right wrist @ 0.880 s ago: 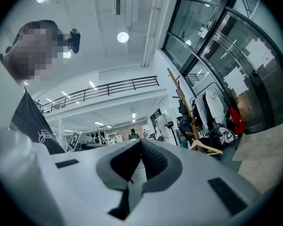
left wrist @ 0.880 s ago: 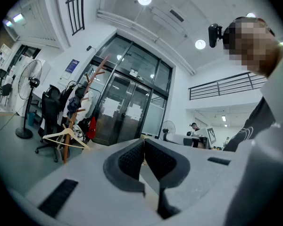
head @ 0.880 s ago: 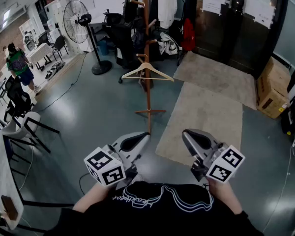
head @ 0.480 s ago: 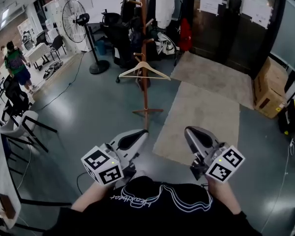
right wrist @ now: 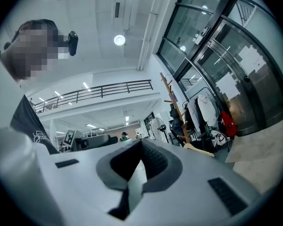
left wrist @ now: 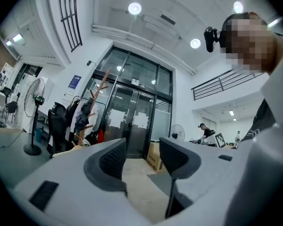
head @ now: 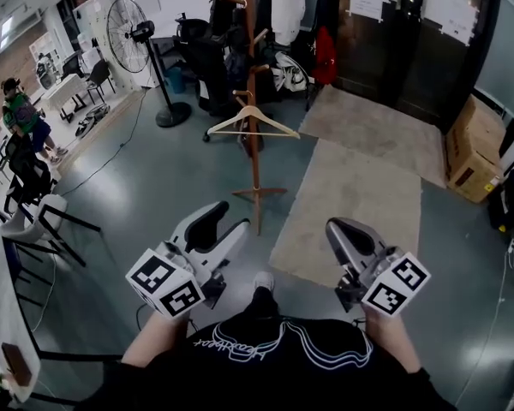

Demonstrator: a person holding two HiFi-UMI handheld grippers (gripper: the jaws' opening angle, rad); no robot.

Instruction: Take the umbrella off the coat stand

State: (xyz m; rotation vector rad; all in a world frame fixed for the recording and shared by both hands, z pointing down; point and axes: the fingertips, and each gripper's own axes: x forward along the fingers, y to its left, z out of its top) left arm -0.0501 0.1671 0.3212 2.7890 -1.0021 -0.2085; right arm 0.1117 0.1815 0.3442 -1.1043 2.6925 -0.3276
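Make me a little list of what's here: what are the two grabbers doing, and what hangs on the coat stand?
left gripper: jaws apart, nothing between them
right gripper: jaws together, empty
coat stand: wooden, upright, ahead of both grippers, untouched
hanging on it: wooden hanger low down, coats higher up
umbrella: cannot pick one out
nearby: floor fan at left, rug at right

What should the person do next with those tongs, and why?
Probably walk closer to the coat stand: it stands well ahead, seemingly beyond reach. The left tongs are open and the right tongs shut, both empty.
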